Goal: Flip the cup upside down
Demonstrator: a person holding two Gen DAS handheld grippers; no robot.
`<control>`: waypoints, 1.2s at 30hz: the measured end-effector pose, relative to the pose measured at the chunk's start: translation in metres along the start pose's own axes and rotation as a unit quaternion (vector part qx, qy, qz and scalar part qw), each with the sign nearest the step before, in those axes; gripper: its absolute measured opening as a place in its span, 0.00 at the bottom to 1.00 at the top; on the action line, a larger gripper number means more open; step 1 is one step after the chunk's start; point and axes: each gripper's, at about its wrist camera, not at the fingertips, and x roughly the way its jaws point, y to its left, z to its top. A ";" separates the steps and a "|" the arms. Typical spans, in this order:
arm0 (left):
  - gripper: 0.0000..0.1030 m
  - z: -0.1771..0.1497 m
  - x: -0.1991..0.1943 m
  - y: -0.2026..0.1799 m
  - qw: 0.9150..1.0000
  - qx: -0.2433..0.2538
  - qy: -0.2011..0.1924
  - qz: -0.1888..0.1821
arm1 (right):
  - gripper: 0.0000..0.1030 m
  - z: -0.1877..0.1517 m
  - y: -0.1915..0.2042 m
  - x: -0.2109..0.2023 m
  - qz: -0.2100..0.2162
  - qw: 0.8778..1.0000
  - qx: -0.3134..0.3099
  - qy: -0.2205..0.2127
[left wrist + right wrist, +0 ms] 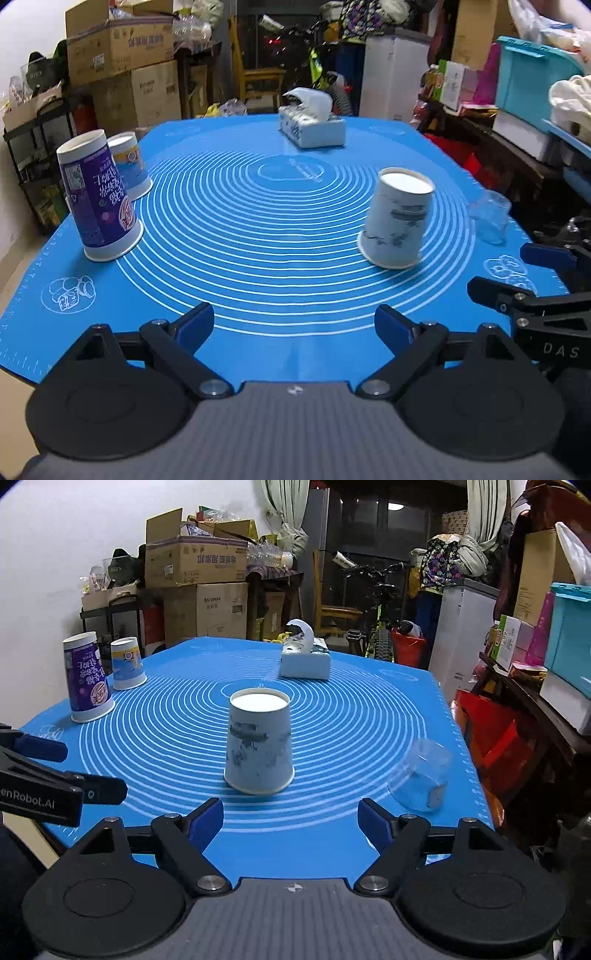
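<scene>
A white paper cup with a grey print [258, 744] stands upside down, rim on the blue mat [332, 709], just ahead of my right gripper [290, 814]; it also shows in the left wrist view [399, 218]. A clear plastic cup [421, 777] stands upside down at the mat's right edge; it also shows in the left wrist view [489, 218]. A purple cup [98, 195] and a blue-yellow cup [129, 166] stand upside down at the far left. My left gripper [294, 321] is open and empty over the mat's near edge. My right gripper is open and empty.
A white tissue box [312, 123] lies at the mat's far side. Cardboard boxes [122, 55], a shelf, a bicycle [373, 602] and storage bins [532, 74] crowd the room around the table. The right gripper shows at the left view's right edge [517, 277].
</scene>
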 end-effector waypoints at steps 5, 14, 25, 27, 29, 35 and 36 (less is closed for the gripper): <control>0.90 -0.005 -0.011 -0.011 1.000 0.017 -0.011 -0.003 | 0.81 -0.008 -0.004 -0.018 -0.003 1.000 0.014 -0.013; 0.90 -0.010 -0.022 -0.019 1.000 0.026 -0.014 -0.006 | 0.81 -0.009 -0.002 -0.029 -0.002 1.000 0.012 -0.015; 0.90 -0.012 -0.026 -0.024 0.999 0.034 -0.017 -0.011 | 0.81 -0.009 -0.002 -0.036 -0.004 1.000 0.015 -0.020; 0.90 -0.012 -0.026 -0.024 0.999 0.035 -0.019 -0.010 | 0.81 -0.008 -0.001 -0.035 -0.003 1.000 0.016 -0.019; 0.91 -0.012 -0.027 -0.025 0.999 0.038 -0.022 -0.005 | 0.81 -0.009 -0.002 -0.034 0.000 1.000 0.017 -0.018; 0.90 -0.011 -0.026 -0.022 0.999 0.028 -0.010 -0.013 | 0.81 -0.009 -0.002 -0.031 0.000 1.000 0.017 -0.015; 0.90 -0.011 -0.025 -0.021 1.000 0.027 -0.008 -0.013 | 0.81 -0.009 -0.002 -0.031 0.000 1.000 0.017 -0.014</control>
